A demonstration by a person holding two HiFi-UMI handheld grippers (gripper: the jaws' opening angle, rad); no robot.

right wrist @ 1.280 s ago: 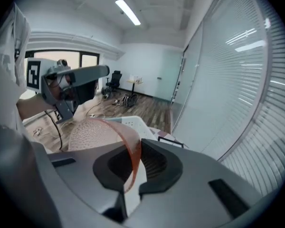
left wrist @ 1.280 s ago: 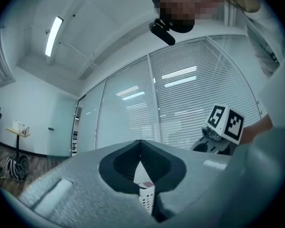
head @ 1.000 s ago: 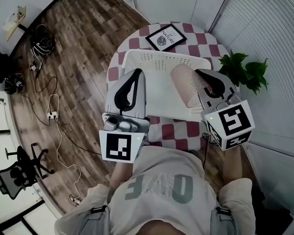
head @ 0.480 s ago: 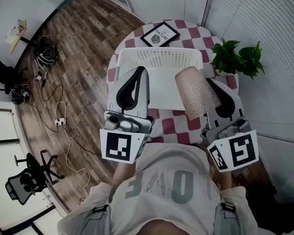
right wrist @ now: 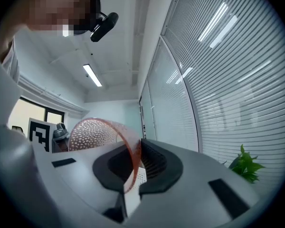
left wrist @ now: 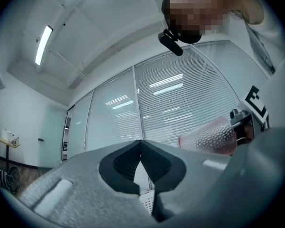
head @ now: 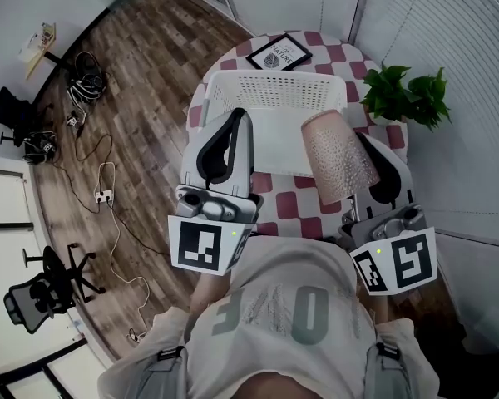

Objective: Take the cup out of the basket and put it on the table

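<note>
Cup: pink, dimpled, up in the air over the near right corner of the white basket.
Right gripper: clamped on the cup's rim (wall between both pads).
Left gripper: closed, empty, left of the cup.
Table: checkered, under the basket.

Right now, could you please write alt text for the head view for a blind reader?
The right gripper pinches the rim of a pink dotted cup, held up by the right side of a white basket on a checked table. The left gripper, shut and empty, hovers at its left.
</note>
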